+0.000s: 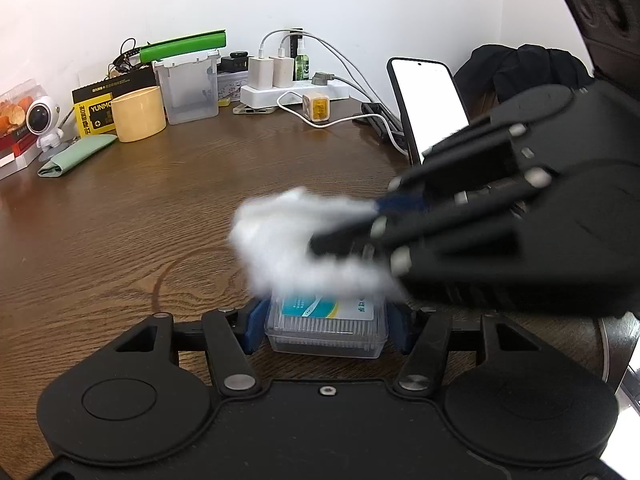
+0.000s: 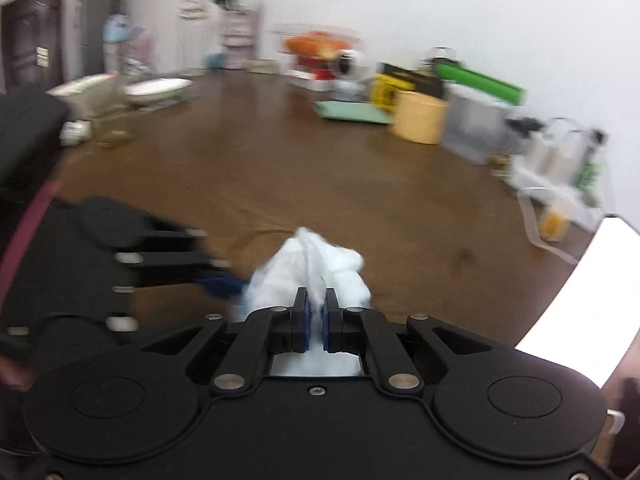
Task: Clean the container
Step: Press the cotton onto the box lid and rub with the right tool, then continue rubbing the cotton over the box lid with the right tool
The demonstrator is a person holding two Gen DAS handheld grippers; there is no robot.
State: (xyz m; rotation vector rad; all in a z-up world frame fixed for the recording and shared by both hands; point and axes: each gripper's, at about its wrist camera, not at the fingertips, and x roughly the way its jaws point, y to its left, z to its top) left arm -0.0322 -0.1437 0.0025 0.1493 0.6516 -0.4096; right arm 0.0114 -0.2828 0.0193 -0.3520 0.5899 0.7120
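My left gripper (image 1: 326, 328) is shut on a small clear plastic container (image 1: 326, 334) with a blue and green label inside, held just above the wooden table (image 1: 160, 220). My right gripper (image 2: 316, 312) is shut on a white wad of tissue (image 2: 308, 276). In the left wrist view the right gripper (image 1: 344, 232) comes in from the right and presses the blurred tissue (image 1: 288, 240) onto the top of the container. In the right wrist view the left gripper (image 2: 224, 280) shows at the left, and the container is hidden under the tissue.
At the table's back stand a yellow cup (image 1: 138, 114), a clear box with a green lid (image 1: 188, 88), a power strip (image 1: 294, 90) with chargers and cables, and a lit phone (image 1: 430, 104) on a stand. White bowls (image 2: 156, 90) sit far left.
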